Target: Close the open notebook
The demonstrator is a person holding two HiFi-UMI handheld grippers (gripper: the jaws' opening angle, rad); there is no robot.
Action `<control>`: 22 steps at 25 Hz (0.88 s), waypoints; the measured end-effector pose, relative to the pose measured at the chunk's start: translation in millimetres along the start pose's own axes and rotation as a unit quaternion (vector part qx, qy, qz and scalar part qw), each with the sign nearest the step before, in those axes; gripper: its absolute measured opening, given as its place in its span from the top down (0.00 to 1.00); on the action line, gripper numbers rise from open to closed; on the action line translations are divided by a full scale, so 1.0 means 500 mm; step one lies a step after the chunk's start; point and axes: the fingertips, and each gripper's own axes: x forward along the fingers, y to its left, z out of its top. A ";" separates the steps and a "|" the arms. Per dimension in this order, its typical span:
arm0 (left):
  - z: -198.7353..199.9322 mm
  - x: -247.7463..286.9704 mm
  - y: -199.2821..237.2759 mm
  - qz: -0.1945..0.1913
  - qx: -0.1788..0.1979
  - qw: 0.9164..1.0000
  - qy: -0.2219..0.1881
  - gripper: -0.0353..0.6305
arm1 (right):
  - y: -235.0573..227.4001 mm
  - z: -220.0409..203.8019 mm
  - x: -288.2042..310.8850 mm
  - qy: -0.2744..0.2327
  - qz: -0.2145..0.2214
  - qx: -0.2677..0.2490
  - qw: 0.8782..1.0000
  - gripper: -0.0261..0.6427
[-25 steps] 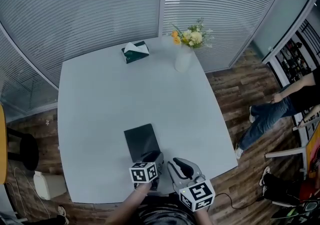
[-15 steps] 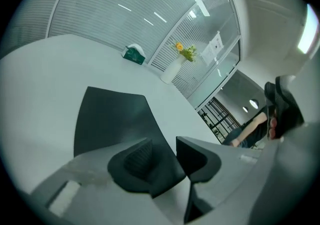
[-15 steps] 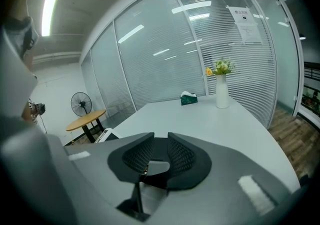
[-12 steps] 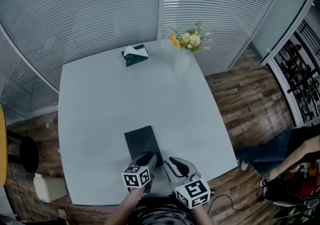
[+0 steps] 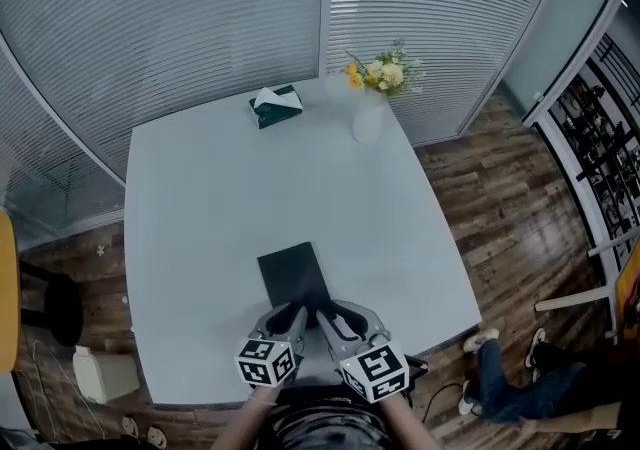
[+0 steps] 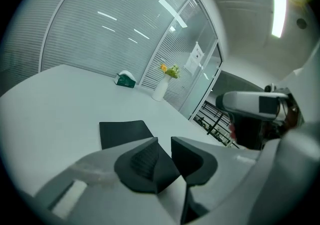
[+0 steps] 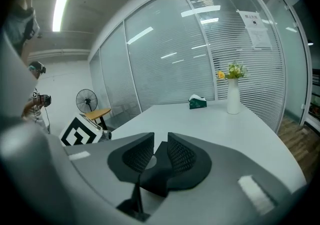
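- Hovering nearest to us over the counter's (image 5: 200,218) front edge, the left gripper (image 6: 164,141) has nothing between its jaws. They have just been closing and now stand at a narrow gap, which we read as idle jaws and not a grip being taken
- Just beside it, the right gripper (image 7: 160,136) points the same way, its jaws also narrowly apart and empty. We judge the two are parked side by side because neither has anything left to push or pinch
- Both sets of jaws reach to the near end of the notebook (image 5: 293,275). Whether either one touches it we cannot tell
- The notebook lies flat on the counter just ahead of the jaws, dark cover up and no pages showing, so we take it as already closed. Its long side runs away from us, turned slightly askew, close to the front edge where both grippers can reach it
- Around it the pale counter carries nothing else, so a cover could swing over freely there
- Far back, near the counter's rear edge, a green tissue box (image 5: 276,105) and a white vase (image 5: 368,120) of flowers (image 5: 382,74) stand well apart from the notebook, clear of the work
- Behind them a slatted glass wall (image 5: 180,18) closes off the room
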 end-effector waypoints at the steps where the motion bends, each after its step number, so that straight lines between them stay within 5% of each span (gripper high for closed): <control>1: 0.006 -0.010 -0.003 -0.003 0.001 1.000 -0.006 0.82 | 0.006 -0.002 0.003 0.001 0.002 -0.002 1.000 0.84; 10: 0.055 -0.101 -0.016 -0.006 0.017 0.998 -0.057 0.88 | 0.068 -0.006 0.021 -0.007 0.029 -0.019 0.999 0.84; 22: 0.157 -0.235 -0.048 0.005 0.105 0.984 -0.143 0.93 | 0.165 0.075 0.006 -0.063 0.057 -0.065 0.994 0.89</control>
